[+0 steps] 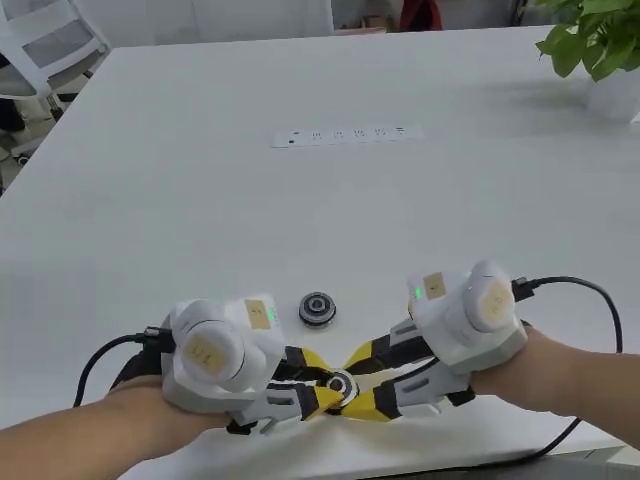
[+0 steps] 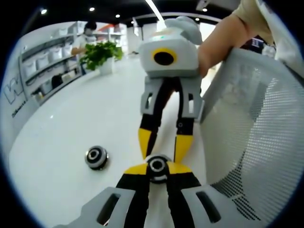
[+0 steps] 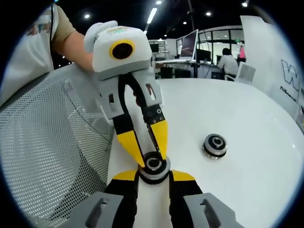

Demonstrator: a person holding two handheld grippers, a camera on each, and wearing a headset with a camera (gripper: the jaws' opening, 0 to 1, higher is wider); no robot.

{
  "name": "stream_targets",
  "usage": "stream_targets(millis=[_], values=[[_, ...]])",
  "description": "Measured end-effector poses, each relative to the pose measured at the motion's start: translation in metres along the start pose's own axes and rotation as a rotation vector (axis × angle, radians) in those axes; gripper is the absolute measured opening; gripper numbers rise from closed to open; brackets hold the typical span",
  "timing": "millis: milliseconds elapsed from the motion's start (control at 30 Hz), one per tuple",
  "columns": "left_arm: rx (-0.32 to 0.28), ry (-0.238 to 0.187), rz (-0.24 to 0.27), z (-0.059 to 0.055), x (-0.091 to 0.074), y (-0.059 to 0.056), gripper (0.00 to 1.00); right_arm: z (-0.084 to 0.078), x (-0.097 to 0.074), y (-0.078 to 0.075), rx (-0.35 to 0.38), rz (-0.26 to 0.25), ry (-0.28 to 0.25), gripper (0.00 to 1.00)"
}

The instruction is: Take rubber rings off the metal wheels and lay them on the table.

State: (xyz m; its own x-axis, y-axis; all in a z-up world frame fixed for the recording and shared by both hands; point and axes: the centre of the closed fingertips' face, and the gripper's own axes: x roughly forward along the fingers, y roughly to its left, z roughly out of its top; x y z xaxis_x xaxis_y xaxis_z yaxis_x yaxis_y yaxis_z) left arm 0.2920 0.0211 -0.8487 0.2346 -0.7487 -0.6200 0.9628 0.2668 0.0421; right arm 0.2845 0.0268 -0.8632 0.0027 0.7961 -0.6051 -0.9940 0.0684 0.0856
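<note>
A white power strip (image 1: pixel 345 134) lies well ahead of the left gripper (image 1: pixel 322 382); a potted plant (image 1: pixel 590 45) stands far beyond the right gripper (image 1: pixel 358 382); a white chair (image 1: pixel 45 45) stands far left.

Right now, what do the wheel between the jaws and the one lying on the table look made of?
Held wheel: silvery hub with glints, likely polished metal; the black matte band around it looks like rubber. Loose wheel: same look, shiny centre inside a dull black ring, probably metal and rubber too.
</note>
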Motion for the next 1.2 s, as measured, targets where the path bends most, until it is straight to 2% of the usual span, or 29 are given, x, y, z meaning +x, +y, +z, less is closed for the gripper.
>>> stream_targets(millis=[67,233,733,800,933,1200], values=[[0.001,0.000,0.000,0.0001,0.0000,0.0000,0.13,-0.0015,-0.0018,0.0000,0.005,0.001,-0.001,0.22],[0.001,0.000,0.001,0.0001,0.0000,0.0003,0.13,-0.0042,-0.0058,-0.0019,0.080,0.015,-0.032,0.19],[-0.001,-0.001,0.005,0.0000,0.0000,0.0008,0.13,-0.0083,-0.0076,-0.0027,0.071,0.009,-0.013,0.07],[-0.001,-0.001,0.005,0.0000,0.0000,0.0008,0.13,-0.0095,-0.0081,-0.0045,0.081,0.001,-0.009,0.03],[0.002,0.001,0.006,-0.0002,0.0000,0.0010,0.13,-0.0092,-0.0072,-0.0050,0.092,0.001,-0.008,0.01],[0.011,0.011,0.008,-0.0006,0.0008,0.0016,0.13,-0.0102,-0.0092,-0.0075,0.159,0.003,-0.014,0.00]])
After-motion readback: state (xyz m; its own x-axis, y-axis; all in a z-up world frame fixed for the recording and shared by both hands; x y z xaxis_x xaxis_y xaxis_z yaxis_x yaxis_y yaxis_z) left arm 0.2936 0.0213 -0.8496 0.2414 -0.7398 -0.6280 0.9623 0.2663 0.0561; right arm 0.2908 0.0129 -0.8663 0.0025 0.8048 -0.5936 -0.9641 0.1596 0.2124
